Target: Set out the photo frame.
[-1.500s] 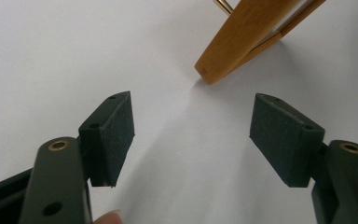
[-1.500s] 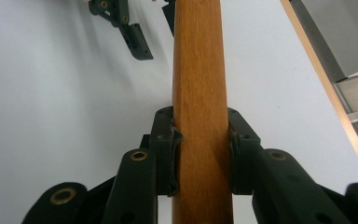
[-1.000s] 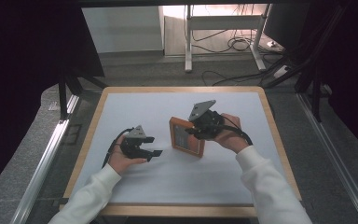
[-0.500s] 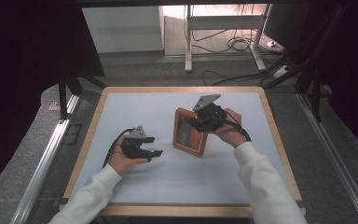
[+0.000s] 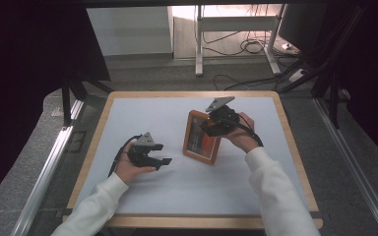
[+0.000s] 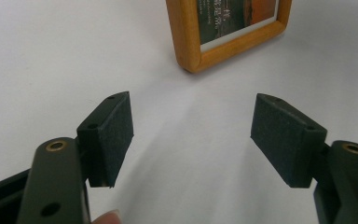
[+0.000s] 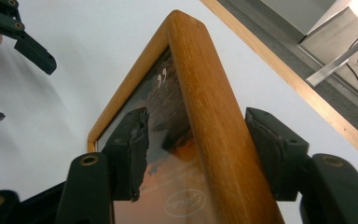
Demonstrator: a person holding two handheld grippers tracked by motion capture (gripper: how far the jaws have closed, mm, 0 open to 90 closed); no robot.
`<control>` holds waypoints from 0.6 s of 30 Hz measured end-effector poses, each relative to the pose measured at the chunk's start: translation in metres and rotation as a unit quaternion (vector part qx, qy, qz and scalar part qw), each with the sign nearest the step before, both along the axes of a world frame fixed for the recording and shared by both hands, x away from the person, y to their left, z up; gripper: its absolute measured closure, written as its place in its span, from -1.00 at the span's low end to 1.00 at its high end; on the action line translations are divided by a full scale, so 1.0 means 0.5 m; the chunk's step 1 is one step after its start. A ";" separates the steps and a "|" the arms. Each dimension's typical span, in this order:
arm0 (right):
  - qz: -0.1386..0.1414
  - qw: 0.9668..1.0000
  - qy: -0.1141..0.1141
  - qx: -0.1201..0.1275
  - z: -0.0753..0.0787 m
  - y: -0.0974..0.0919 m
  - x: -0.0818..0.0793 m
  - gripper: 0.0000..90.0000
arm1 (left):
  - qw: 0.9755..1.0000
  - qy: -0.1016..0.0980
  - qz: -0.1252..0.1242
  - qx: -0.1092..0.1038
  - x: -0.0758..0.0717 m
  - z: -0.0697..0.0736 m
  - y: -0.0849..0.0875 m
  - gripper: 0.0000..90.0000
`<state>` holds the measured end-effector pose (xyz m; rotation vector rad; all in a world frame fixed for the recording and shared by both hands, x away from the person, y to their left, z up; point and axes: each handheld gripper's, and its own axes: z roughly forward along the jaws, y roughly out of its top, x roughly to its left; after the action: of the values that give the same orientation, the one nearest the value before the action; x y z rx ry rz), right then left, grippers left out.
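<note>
Desk (image 5: 142, 211): white top, wood rim. Picture frame (image 5: 201, 139) standing tilted near the middle, apparently already propped up. Right tool (image 5: 211, 129) astride its upper edge, jaws just opening, pads off the wood. Left tool (image 5: 163, 161) wide apart, empty, idle nearby. Remaining: right tool's withdrawal.

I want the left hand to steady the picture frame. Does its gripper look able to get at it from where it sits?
Probably yes. The left gripper is open and faces the picture frame across bare white table, with nothing lying between them.
</note>
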<state>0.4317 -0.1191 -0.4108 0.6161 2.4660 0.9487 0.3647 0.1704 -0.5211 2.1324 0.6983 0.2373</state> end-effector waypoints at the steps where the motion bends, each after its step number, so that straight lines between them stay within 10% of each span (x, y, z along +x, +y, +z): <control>1: -0.001 1.000 0.000 0.001 -0.001 0.000 0.000 -0.11 | 1.000 0.000 0.000 0.000 0.000 0.000 0.000 -0.35; 18: -0.031 0.998 -0.027 0.050 0.022 -0.033 -0.031 -0.41 | 1.000 -0.009 0.012 -0.001 0.002 0.003 0.001 -0.25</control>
<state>0.4164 -0.1355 -0.3996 0.6858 2.3497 1.0566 0.3656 0.1707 -0.5197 2.1186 0.7145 0.2683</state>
